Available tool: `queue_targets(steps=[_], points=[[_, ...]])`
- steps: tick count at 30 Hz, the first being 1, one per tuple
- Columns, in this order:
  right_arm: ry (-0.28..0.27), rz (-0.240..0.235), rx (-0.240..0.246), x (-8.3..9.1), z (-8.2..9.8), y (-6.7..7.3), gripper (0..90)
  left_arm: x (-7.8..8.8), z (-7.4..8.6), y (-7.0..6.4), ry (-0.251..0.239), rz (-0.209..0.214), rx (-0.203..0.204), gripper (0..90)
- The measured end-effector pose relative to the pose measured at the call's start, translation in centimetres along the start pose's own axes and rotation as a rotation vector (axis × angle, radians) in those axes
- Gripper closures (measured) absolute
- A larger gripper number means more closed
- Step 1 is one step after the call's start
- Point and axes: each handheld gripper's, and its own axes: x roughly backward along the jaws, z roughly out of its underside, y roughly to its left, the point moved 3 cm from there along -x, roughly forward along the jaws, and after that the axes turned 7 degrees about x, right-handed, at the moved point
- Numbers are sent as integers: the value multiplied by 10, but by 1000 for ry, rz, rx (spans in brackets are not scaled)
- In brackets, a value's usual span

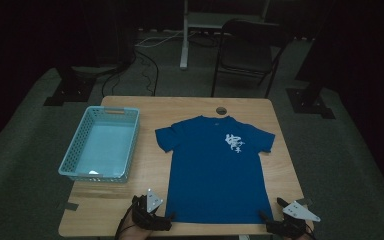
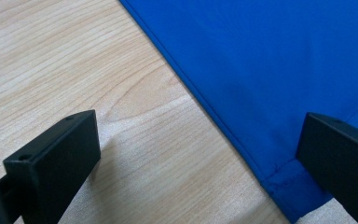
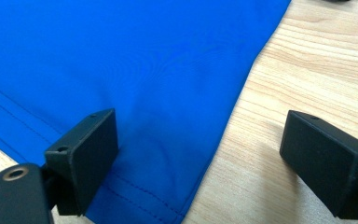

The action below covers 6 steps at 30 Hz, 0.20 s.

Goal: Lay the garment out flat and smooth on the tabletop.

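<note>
High view alone shows the basket; T-shirt corners probably ungripped.

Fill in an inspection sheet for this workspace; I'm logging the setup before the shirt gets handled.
Surface: wooden table, with a round hole near its far edge.
Job's things: blue T-shirt spread flat, white print on the chest, hem towards the person.
Clutter: light blue basket left of the shirt, apart from it.
Grippers: left gripper open, astride the hem's left corner; right gripper open, astride the hem's right corner.
Cables: black cables on the floor beyond the table.
Surroundings: folding chair behind the table, grey carpet, dark room.
</note>
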Motion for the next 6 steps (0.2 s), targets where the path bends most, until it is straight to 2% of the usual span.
queue_targets(steps=[3, 4, 6], points=[[-2, -1, 1, 0, 0, 0, 108, 0, 0, 0, -3, 5, -2, 0], [-3, -2, 1, 0, 0, 0, 108, 2, 1, -1, -24, 31, -20, 0], [-3, -2, 1, 0, 0, 0, 108, 3, 2, -1, -28, 37, -35, 0]])
